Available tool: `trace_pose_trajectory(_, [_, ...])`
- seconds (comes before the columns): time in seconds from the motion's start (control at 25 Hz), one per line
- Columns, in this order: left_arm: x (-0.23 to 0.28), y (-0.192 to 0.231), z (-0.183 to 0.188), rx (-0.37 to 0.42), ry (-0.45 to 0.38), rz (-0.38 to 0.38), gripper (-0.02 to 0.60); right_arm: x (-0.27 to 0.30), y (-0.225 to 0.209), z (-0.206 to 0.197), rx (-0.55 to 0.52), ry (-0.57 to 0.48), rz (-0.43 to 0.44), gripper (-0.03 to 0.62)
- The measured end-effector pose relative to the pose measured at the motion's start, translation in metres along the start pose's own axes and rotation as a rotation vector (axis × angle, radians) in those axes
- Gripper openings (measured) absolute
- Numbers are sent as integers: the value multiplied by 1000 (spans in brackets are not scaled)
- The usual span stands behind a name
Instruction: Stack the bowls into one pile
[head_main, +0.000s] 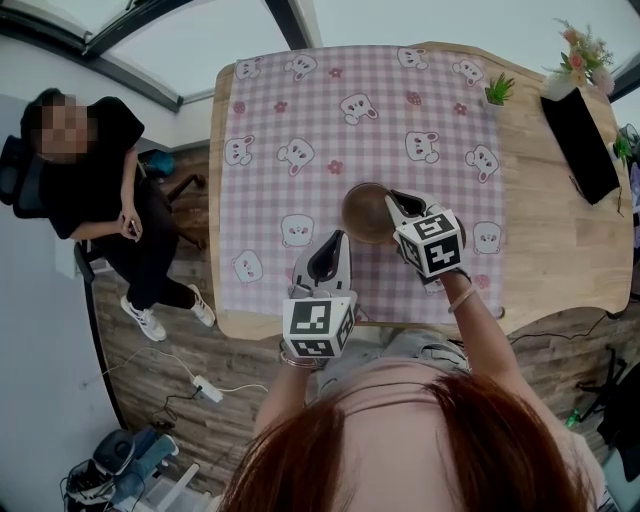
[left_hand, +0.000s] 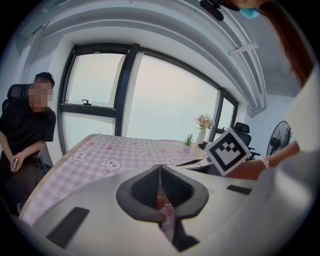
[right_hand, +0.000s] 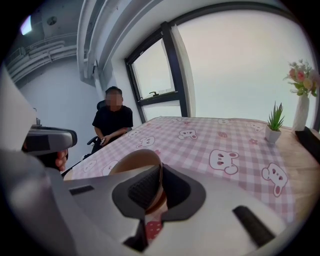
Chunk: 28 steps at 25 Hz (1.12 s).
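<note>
A brown bowl (head_main: 362, 212) sits on the pink checked cloth (head_main: 300, 110) near the table's front edge; I cannot tell whether others are nested in it. My right gripper (head_main: 402, 207) is shut on its right rim. In the right gripper view the thin rim of the bowl (right_hand: 131, 162) passes between the jaws of that gripper (right_hand: 159, 171). My left gripper (head_main: 335, 247) hovers just left of and nearer than the bowl, apart from it. In the left gripper view its jaws (left_hand: 160, 172) are pressed together with nothing held.
A person in black (head_main: 95, 170) sits on a chair left of the table. At the far right stand a small potted plant (head_main: 498, 90), a vase of flowers (head_main: 578, 62) and a flat black object (head_main: 582, 145) on bare wood. The table's front edge (head_main: 300, 328) lies just below my grippers.
</note>
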<state>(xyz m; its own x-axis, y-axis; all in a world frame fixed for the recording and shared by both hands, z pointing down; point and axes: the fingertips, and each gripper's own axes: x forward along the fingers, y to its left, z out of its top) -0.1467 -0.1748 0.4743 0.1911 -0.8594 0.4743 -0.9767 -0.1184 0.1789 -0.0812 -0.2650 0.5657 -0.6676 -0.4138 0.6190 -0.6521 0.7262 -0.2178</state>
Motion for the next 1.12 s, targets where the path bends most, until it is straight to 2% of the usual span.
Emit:
trace_pose_trajectory(0.72, [2,8,-7,-21,-1,11,15,18,1,-5,-74,63,-24,18])
trace_pose_trajectory(1.12, [0,7,-7,-18,4,12,15,21,0,-8,-103,106,-41,64])
